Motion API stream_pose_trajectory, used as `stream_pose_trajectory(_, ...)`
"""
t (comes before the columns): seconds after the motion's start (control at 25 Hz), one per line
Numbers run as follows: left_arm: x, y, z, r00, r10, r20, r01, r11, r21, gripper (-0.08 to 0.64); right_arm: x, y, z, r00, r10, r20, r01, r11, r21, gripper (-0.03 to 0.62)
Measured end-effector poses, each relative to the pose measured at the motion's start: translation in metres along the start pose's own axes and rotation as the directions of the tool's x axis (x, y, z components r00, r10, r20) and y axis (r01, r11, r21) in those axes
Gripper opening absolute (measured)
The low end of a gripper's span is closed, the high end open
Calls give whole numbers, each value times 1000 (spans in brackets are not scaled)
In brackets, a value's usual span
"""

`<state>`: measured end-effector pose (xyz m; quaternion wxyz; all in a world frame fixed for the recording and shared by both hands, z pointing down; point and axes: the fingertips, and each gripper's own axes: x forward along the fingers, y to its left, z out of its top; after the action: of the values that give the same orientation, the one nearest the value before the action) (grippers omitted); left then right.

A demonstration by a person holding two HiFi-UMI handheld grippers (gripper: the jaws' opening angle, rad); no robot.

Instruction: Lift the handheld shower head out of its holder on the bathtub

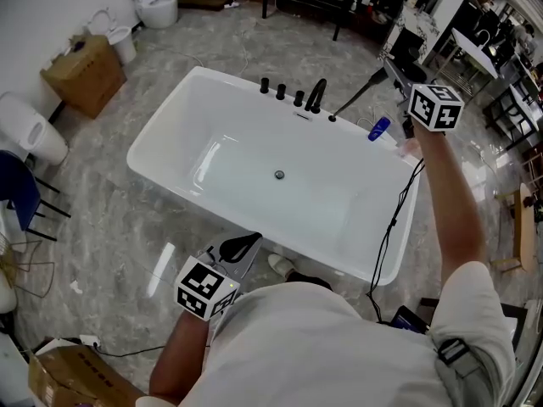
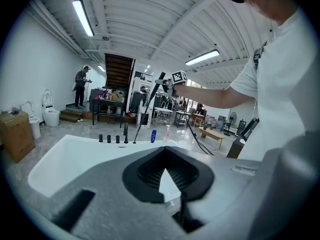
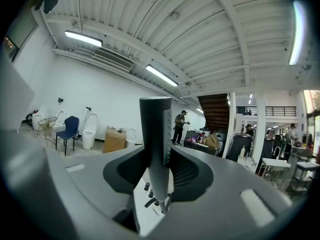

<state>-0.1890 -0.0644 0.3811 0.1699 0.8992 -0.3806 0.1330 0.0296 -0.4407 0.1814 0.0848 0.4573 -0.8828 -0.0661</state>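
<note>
Slim dark shower head (image 3: 156, 144) aslant above white bathtub (image 1: 149, 136) rim

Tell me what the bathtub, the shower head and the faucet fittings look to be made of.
Bathtub: glossy white, probably acrylic or enamel; light glares on its basin. Shower head: matte dark grey stick, metal or coated plastic, can't tell. Faucet fittings: matte black, likely coated metal; no shine.

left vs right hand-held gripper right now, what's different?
The right hand-held gripper is shut on the shower head. The left hand-held gripper has its jaws together with nothing between them.
The right one is held up by the far corner of the bathtub, near the taps. The left one sits low at the near side, close to the person's body.
Both are grey and carry a marker cube.
</note>
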Motion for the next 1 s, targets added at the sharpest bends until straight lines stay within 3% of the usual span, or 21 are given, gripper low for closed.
stream_pose_trajectory(0.64, -20, -57, 6, 995, -104, 7, 103, 988, 117, 6, -98, 81, 54, 995, 55, 80, -51, 998, -47, 147)
stream_pose_trajectory(1.0, -21, -81, -9, 986, -165, -17, 166, 979, 114, 6, -143, 118, 77, 990, 91, 104, -84, 994, -76, 147)
